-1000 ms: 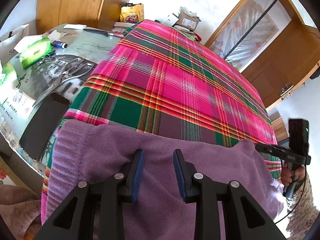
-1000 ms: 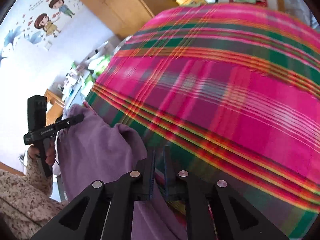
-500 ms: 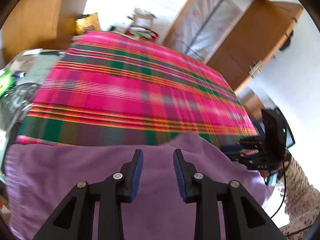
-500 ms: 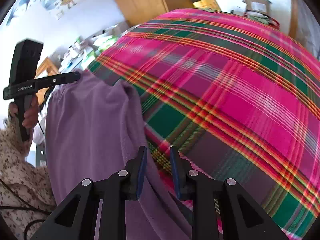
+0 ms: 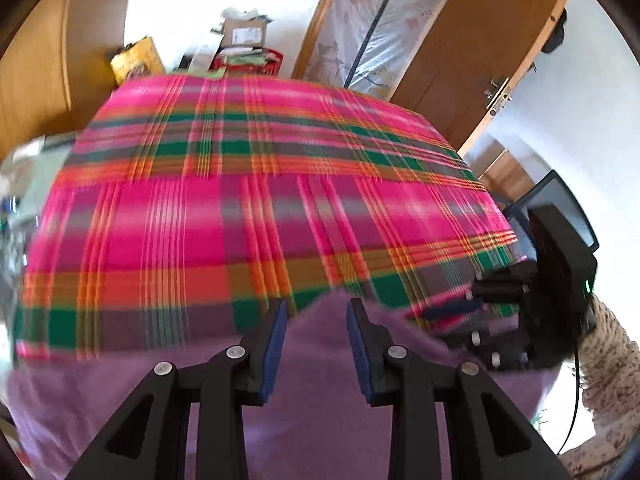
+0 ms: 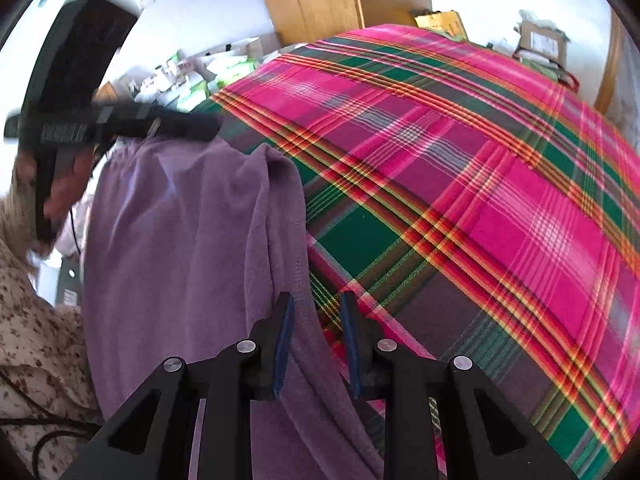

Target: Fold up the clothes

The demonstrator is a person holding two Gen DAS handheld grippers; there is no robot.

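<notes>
One purple garment point(image 6: 192, 248) is counted at the near edge of one plaid cloth point(image 6: 460, 184); two grippers are seen; background clutter, blurred, possibly several boxes.

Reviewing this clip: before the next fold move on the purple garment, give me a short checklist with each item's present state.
1. Left claw open over the purple garment: ok, its jaws stand apart.
2. Right claw open: ok, gap between the jaws, the garment's edge lying between them.
3. Either claw pinching fabric: cannot tell, contact is not visible.
4. Garment flat on the plaid tablecloth: not ok, it hangs over the near edge with folds.
5. Fold area on the tablecloth free: ok in both views.
6. Left view sharp enough to aim: not ok, blurred.
</notes>
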